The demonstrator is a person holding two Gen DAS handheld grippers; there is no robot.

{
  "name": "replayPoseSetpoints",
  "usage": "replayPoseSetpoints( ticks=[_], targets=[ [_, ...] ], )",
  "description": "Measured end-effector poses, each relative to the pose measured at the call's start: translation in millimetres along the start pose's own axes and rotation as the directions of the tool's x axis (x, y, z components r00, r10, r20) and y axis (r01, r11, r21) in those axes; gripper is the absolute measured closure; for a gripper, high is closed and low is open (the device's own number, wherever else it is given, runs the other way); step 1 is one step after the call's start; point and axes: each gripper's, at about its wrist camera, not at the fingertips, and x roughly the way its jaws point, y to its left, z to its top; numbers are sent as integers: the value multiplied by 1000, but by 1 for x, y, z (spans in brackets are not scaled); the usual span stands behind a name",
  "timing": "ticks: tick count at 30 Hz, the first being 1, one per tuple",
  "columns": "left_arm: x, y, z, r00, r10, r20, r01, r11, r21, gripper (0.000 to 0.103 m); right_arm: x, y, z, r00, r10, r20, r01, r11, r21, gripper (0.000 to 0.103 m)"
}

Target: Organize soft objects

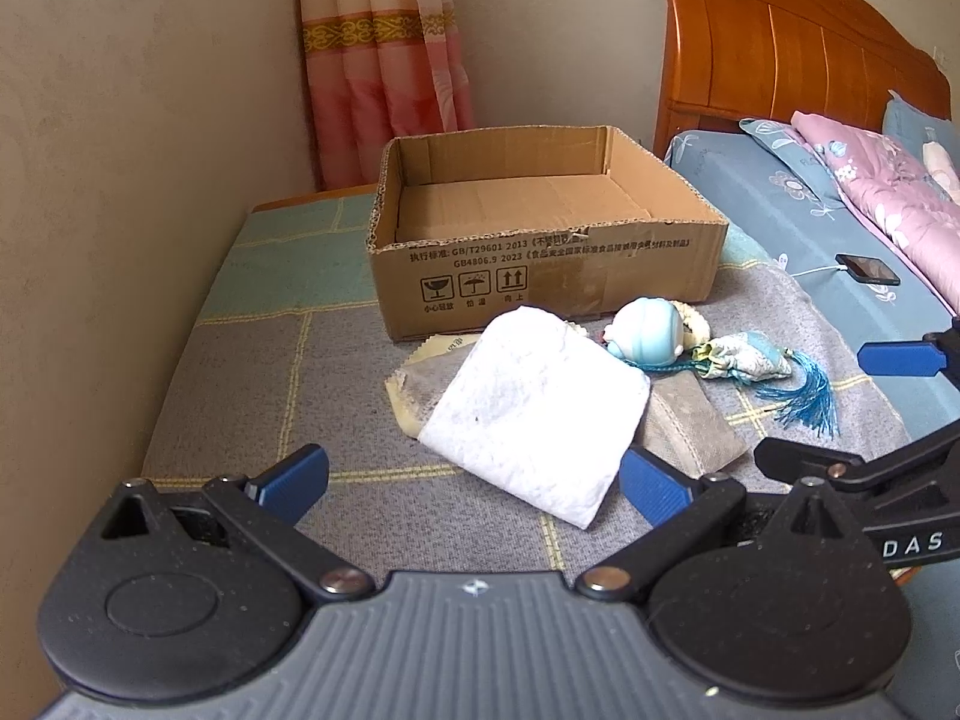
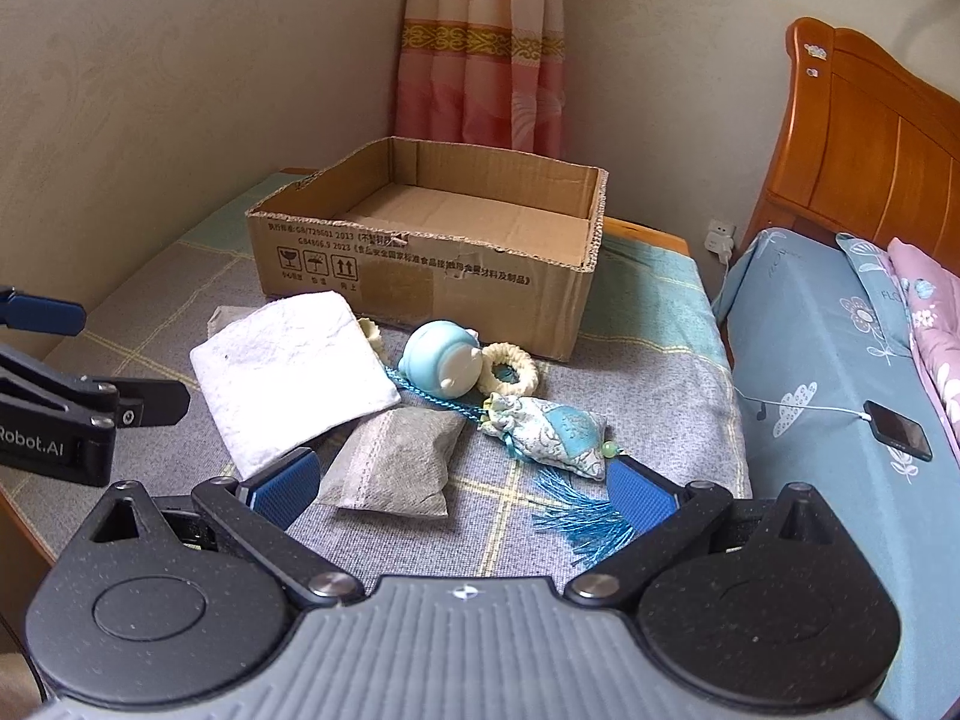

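An open, empty cardboard box (image 1: 540, 264) (image 2: 432, 276) stands on a grey checked table cover. In front of it lie a white cloth pouch (image 1: 534, 408) (image 2: 288, 372), a grey sachet (image 1: 690, 426) (image 2: 396, 462), a light blue round toy (image 1: 645, 333) (image 2: 441, 360), a cream scrunchie (image 2: 510, 369) and a patterned sachet (image 1: 744, 360) (image 2: 552, 432) with a blue tassel (image 1: 807, 402) (image 2: 576, 522). My left gripper (image 1: 474, 483) is open and empty, just before the white pouch. My right gripper (image 2: 462, 492) is open and empty, its fingers on either side of the grey sachet and the tassel.
A wall runs along the left, a pink curtain (image 1: 378, 60) hangs behind the box. A bed with blue sheet (image 2: 840, 360), pink quilt and wooden headboard (image 1: 780, 48) is to the right. A phone (image 1: 867, 268) (image 2: 900, 429) on a white cable lies on it.
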Motion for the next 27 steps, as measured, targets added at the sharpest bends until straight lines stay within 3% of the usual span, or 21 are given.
replayPoseSetpoints(
  ticks=[10, 15, 27],
  targets=[
    [15, 16, -2, 1000, -19, -11, 19, 1000, -5, 1, 43, 18, -11, 991, 95, -94, -102, 992, -71, 0],
    [19, 19, -1, 999, -29, -18, 29, 1000, 4, 1, 73, 24, -12, 983, 103, -153, -114, 991, -64, 0],
    [33, 12, 7, 997, -64, -32, 65, 996, 56, 1, 90, 11, -6, 988, 81, -130, -83, 997, -9, 0]
  ],
)
